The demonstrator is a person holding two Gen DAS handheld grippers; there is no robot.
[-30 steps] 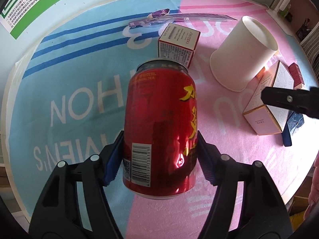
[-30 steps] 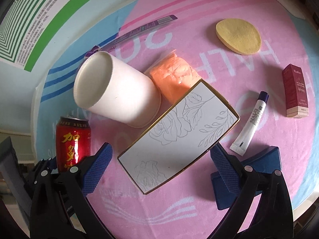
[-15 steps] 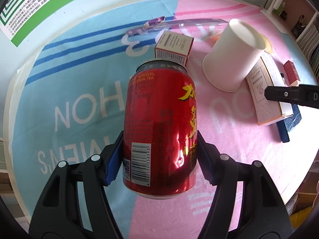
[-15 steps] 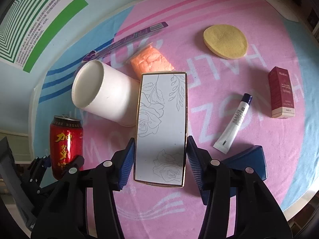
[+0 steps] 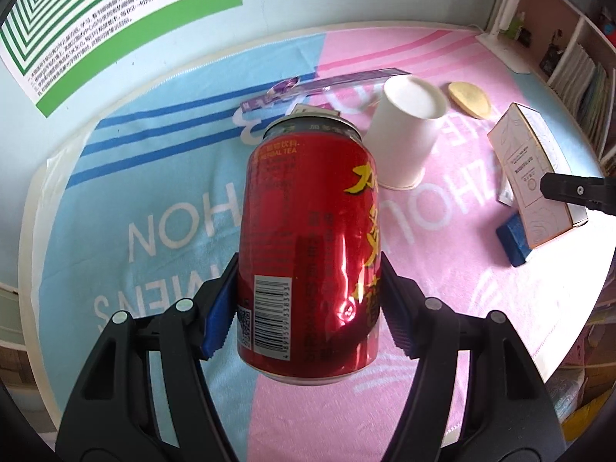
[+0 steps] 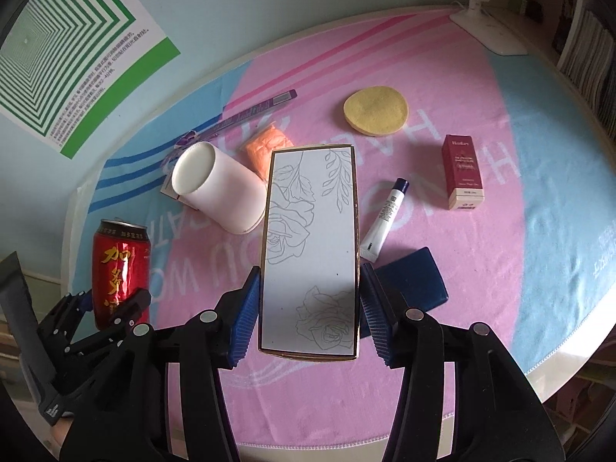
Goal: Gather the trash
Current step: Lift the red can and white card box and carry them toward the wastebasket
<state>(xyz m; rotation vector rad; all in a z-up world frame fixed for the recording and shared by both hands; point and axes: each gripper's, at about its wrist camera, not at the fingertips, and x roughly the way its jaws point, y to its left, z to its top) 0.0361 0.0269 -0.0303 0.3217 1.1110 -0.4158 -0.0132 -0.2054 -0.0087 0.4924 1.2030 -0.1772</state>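
Note:
A red drink can (image 5: 308,231) hangs above the cloth, upright, with my left gripper (image 5: 308,308) shut on its lower half. The same can (image 6: 119,265) shows at the lower left of the right wrist view. A long white box (image 6: 310,238) with a gold rim and rose line drawings is clamped by its long sides in my right gripper (image 6: 308,315), clear of the table. In the left wrist view that box (image 5: 535,184) is at the right, beside one black finger.
On the pink and blue cloth (image 6: 539,231) lie a tipped white paper cup (image 6: 219,188), an orange packet (image 6: 267,146), a purple strip wrapper (image 6: 246,115), a yellow sponge (image 6: 375,109), a maroon carton (image 6: 462,171), a white tube (image 6: 385,217) and a dark blue pad (image 6: 412,281). A lamp base (image 6: 489,27) stands at the far right.
My right gripper went from wide open around the slanted box to shut on it, and the box now lines up with the fingers. Both grippers rose, and the table looks farther away.

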